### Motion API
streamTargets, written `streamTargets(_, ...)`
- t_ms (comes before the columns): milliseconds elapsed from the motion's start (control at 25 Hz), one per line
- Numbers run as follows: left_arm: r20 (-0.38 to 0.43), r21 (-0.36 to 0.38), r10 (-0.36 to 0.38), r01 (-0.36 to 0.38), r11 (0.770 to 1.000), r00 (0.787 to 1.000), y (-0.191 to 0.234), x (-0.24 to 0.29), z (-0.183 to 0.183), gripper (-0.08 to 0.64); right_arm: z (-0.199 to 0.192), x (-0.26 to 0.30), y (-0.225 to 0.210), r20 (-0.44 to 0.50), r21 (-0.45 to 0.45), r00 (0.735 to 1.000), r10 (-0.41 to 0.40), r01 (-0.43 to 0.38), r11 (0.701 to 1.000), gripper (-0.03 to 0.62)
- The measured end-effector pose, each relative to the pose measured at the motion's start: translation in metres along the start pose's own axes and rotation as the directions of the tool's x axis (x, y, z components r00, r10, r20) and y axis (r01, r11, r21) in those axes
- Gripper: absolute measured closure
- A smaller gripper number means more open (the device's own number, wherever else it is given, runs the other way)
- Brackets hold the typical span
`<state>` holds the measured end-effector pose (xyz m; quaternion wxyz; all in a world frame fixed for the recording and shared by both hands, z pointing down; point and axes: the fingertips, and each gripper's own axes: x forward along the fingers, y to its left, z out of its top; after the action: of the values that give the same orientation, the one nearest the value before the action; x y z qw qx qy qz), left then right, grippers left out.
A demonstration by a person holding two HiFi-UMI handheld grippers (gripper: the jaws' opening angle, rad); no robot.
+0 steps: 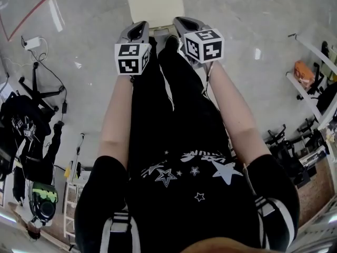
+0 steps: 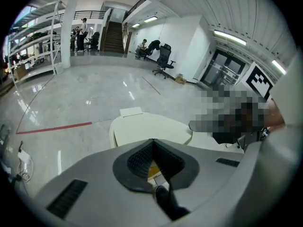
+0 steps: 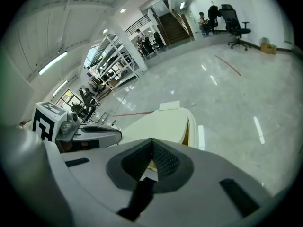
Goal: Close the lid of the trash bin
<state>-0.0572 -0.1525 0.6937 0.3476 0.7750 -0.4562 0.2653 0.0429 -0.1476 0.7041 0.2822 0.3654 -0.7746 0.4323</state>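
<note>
Hovering side by side toward 12 o'clock in the head view, the left gripper (image 1: pixel 138 31) and right gripper (image 1: pixel 185 25) each have their jaws pressed together with nothing between them. The trash bin's cream lid (image 1: pixel 156 1) lies just beyond their tips, at 12 o'clock, over the glossy grey floor (image 1: pixel 95 30). In the right gripper view a narrow yellow gap shows along the lid's 3 o'clock edge.
</note>
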Motion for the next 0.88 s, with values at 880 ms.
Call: streamTargets(880, -0.197, 0.025, -0.102, 0.109, 0.994, 0.975, 0.004, 0.053, -0.090, 0.549, -0.073, 0.065, -0.036, -0.165, 0.024, 0.979, -0.118, 0.124, 0.992, 0.586)
